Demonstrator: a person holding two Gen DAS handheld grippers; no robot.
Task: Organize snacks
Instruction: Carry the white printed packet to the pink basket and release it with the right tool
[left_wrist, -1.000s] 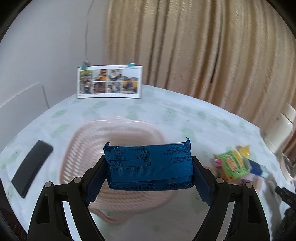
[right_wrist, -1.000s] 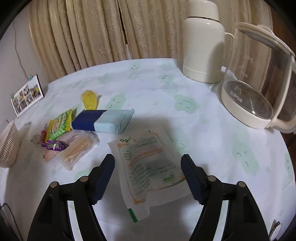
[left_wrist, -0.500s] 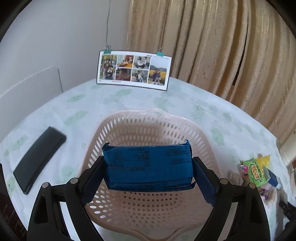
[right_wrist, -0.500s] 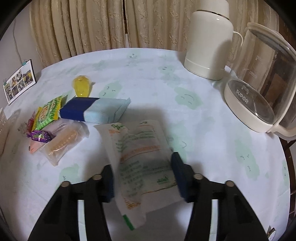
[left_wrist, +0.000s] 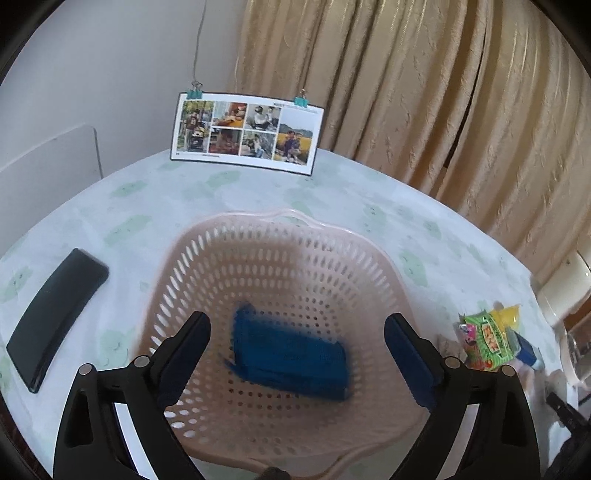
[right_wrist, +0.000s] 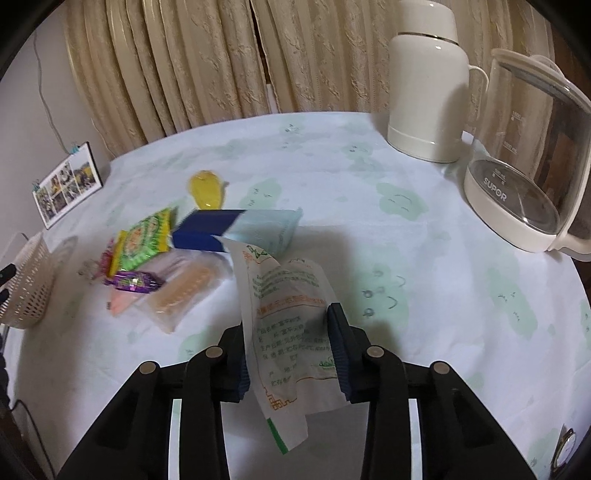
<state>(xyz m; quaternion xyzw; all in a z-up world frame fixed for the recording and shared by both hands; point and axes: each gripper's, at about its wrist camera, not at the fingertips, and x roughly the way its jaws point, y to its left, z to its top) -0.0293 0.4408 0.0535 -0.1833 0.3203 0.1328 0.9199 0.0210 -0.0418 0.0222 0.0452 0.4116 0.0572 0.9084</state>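
Left claw (left_wrist: 297, 341) gaped wide over the basket (left_wrist: 369, 258); right claw (right_wrist: 288, 354) pinched the white packet (right_wrist: 291, 314).
Blue pack (left_wrist: 291, 356) lay at lower centre inside the basket; I judged the packet must go there next.

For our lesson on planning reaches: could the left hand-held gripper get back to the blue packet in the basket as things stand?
Probably yes: the left hand-held gripper hangs open directly over the blue packet, which lies uncovered in the open-topped pink basket.
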